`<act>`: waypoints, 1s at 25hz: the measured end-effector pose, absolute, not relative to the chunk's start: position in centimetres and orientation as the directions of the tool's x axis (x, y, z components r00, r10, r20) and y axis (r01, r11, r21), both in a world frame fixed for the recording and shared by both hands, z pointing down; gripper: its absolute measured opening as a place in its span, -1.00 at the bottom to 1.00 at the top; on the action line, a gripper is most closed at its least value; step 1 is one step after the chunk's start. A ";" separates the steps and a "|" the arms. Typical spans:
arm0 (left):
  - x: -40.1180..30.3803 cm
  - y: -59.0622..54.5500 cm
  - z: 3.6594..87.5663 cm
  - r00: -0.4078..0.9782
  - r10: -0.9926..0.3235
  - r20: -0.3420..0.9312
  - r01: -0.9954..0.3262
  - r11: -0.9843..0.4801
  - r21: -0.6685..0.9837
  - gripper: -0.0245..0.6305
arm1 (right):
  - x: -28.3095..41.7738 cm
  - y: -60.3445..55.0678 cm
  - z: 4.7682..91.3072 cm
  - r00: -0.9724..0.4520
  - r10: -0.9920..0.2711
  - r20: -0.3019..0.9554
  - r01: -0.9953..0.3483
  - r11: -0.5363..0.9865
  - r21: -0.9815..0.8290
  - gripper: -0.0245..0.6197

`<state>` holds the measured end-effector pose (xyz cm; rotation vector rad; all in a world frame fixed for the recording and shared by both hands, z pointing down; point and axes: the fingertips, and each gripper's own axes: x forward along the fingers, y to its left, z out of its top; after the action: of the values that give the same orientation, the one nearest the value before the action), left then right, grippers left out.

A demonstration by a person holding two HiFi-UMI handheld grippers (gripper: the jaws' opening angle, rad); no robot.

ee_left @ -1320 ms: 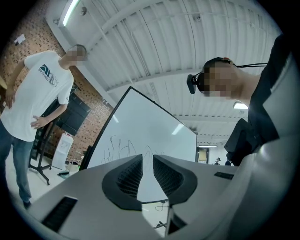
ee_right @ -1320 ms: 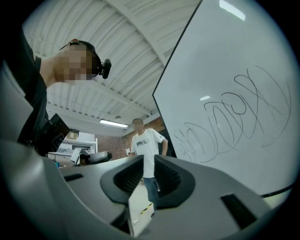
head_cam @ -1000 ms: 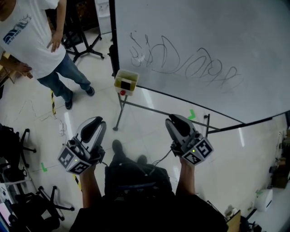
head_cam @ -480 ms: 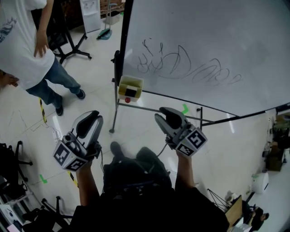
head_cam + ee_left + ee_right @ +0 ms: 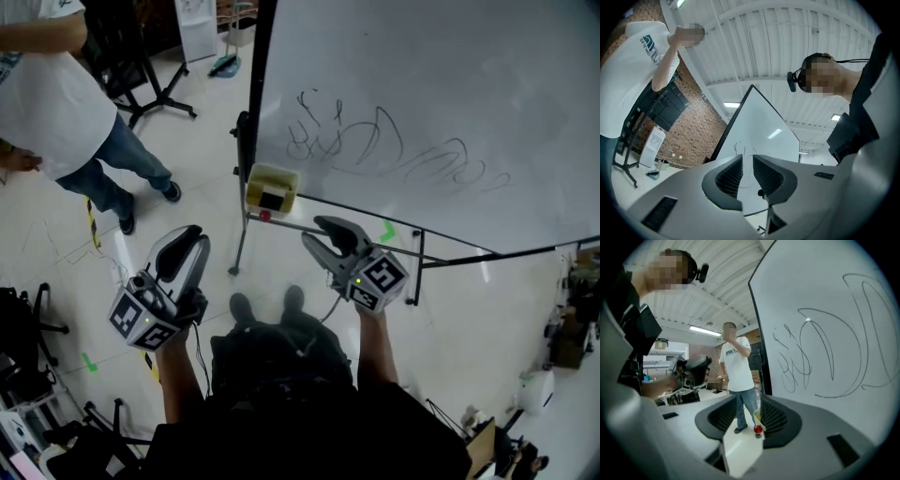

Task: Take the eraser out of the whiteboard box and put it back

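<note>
The yellow whiteboard box (image 5: pixel 271 187) hangs at the lower left corner of the scribbled whiteboard (image 5: pixel 450 94), with the dark eraser (image 5: pixel 273 201) in it and a red knob (image 5: pixel 264 215) under it. My right gripper (image 5: pixel 314 232) is just right of the box, apart from it. Its jaws have just been opening and nothing is between them. In the right gripper view (image 5: pixel 752 404) the box's yellow edge (image 5: pixel 757 417) and the red knob (image 5: pixel 758 429) show through the gap. My left gripper (image 5: pixel 190 242) hovers lower left of the box, jaws a narrow slit apart (image 5: pixel 747 159), empty.
A person in a white shirt and jeans (image 5: pixel 56 94) stands at the upper left. The whiteboard's metal stand (image 5: pixel 242 239) runs down to the floor below the box. Chair bases (image 5: pixel 33 323) crowd the lower left. A green tape mark (image 5: pixel 388 231) lies on the floor.
My right gripper has moved up and left to the box and its jaws have spread. The left gripper has shifted slightly. The view has swung so the board sits further right.
</note>
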<state>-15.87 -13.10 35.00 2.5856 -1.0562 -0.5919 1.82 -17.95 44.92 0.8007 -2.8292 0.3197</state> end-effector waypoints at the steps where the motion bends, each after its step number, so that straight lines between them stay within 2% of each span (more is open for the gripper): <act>1: -15.4 -13.2 34.9 0.643 -0.720 -0.261 -0.604 -0.686 0.405 -0.73 | 1.7 -18.6 45.7 -0.838 -0.482 0.255 -0.526 0.838 -0.146 -0.35; 8: -13.7 -13.3 34.8 0.619 -0.756 -0.212 -0.657 -0.647 0.388 -0.73 | 0.6 -22.4 50.9 -0.824 -0.415 0.385 -0.495 0.858 -0.135 -0.23; 14: -12.9 -13.4 35.6 0.609 -0.772 -0.183 -0.674 -0.625 0.394 -0.73 | -1.1 -24.9 53.7 -0.789 -0.399 0.467 -0.484 0.872 -0.074 -0.23; 25: -13.0 -15.2 36.7 0.626 -0.761 -0.168 -0.660 -0.632 0.405 -0.73 | -3.7 -26.7 56.2 -0.755 -0.370 0.541 -0.458 0.889 -0.031 -0.23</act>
<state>-13.02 -15.16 36.70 2.5465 -1.1468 -0.4703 -3.67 -26.68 56.17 0.5975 -2.5144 0.2173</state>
